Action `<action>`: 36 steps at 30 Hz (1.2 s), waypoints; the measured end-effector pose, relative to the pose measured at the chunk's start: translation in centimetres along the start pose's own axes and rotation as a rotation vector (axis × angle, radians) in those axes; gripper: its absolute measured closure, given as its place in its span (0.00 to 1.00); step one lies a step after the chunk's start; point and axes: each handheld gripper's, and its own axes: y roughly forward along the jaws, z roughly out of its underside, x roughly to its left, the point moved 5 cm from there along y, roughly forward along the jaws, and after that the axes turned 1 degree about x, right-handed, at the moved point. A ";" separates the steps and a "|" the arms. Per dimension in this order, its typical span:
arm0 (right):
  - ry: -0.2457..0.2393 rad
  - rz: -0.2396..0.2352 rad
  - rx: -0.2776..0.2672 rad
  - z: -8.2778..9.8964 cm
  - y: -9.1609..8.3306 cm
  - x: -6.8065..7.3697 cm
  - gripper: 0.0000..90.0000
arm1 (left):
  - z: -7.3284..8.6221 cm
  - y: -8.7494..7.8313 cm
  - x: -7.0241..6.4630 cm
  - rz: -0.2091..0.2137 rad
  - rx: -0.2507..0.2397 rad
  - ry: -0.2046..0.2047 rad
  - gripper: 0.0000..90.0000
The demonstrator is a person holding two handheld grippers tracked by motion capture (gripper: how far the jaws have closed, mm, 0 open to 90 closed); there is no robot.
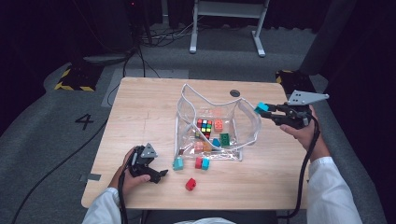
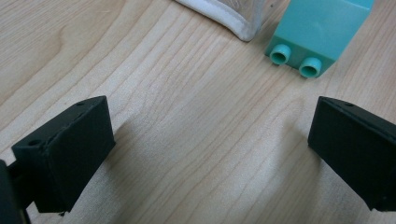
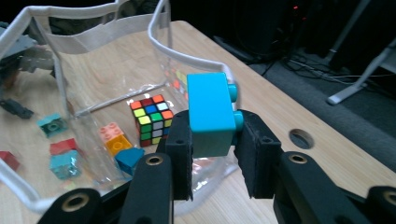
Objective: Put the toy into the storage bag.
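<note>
A blue block (image 3: 211, 112) is pinched between the jaws of the right gripper (image 3: 212, 140), held in the air just outside the right rim of a clear bag (image 1: 247, 122) that stands open near the middle of the table (image 1: 140, 121). From the high view, the block (image 1: 261, 108) is seen at the tip of the right gripper (image 1: 267, 112), beside the bag's white-edged rim and not yet over its mouth. In the right gripper view the block's two studs are shown pointing sideways, and a puzzle cube (image 3: 152, 117) with several small blocks is seen through the clear wall below. The left gripper (image 1: 161, 175) is rested near the table's front edge, its jaws spread with nothing between them; in the left gripper view bare wood is shown between the jaws, with a pale teal block (image 2: 317, 32) lying just beyond them beside the bag's corner. A red block (image 1: 190, 184) is seen loose on open table in front, near the left gripper. Wide bare wood is left on the table's left half.
</note>
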 end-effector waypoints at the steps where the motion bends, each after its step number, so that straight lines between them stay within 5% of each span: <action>1: -0.005 -0.010 0.008 -0.2 0.3 0.1 0.75 | 0.0 0.0 0.0 0.001 0.001 0.000 0.00; 13: -0.121 -0.132 0.116 -1.8 5.7 3.3 0.75 | 0.0 0.0 0.0 0.001 0.001 0.000 0.00; 26: -0.197 -0.183 0.244 -2.8 9.2 5.4 0.75 | 0.0 0.0 0.0 0.001 0.001 0.000 0.00; 36: -0.255 -0.170 0.466 -2.2 11.1 5.6 0.75 | 0.0 0.0 0.0 0.000 0.000 0.000 0.00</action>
